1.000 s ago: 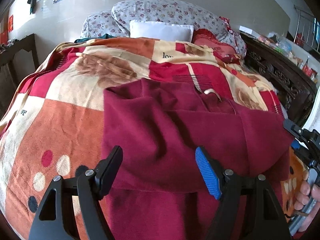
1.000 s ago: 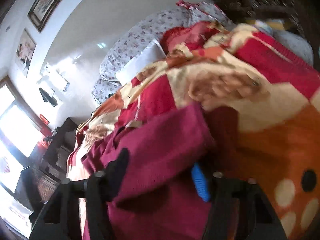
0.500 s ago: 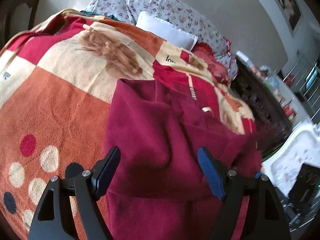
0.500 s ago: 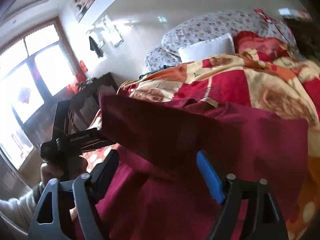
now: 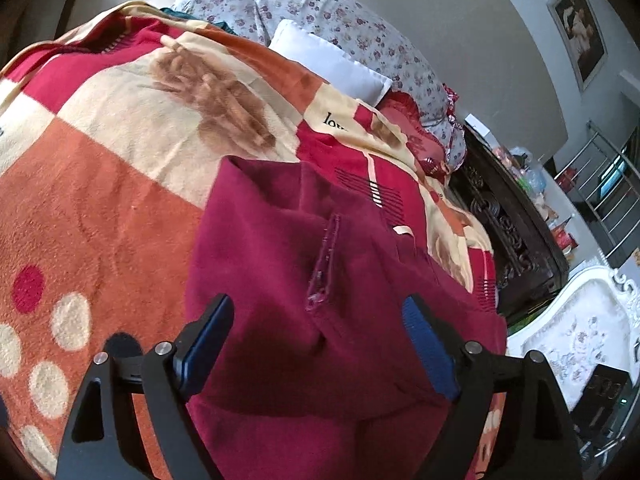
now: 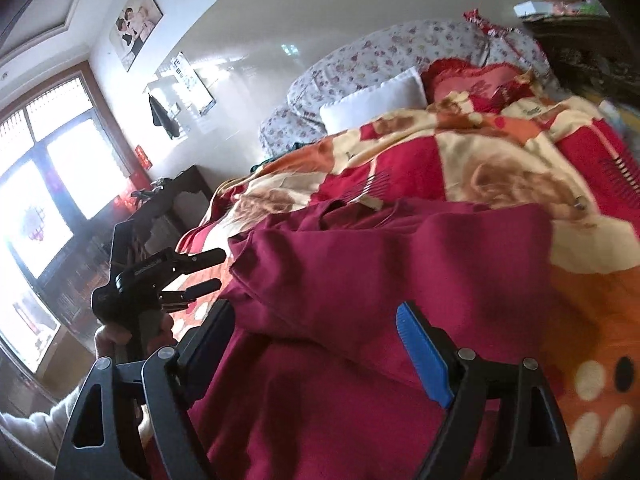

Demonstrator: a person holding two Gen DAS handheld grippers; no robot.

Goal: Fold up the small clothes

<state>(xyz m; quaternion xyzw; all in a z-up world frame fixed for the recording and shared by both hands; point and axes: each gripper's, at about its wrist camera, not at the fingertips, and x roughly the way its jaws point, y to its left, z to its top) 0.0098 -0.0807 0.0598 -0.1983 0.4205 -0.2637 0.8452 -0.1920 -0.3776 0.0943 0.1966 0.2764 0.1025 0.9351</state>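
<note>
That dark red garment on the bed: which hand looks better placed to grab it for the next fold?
Probably the right gripper: the dark red garment has a raised folded edge between its open fingers. The opening left gripper faces flatter cloth.

I am looking at a dark red, matt, fleecy cloth garment (image 5: 320, 280) lying on a plush, fuzzy blanket of orange, cream and red patches (image 5: 100, 208), with a smooth white cloth pillow (image 5: 328, 60) and a flowered cotton quilt (image 5: 340, 16) lying behind it. My left gripper (image 5: 318, 334) and right gripper (image 6: 316, 338) are showing matt black plastic arms, shiny metal rivets and ribbed blue rubbery pads (image 6: 420, 356). A dark carved wooden bed frame (image 5: 516, 240) is shining glossy beside the blanket.
</note>
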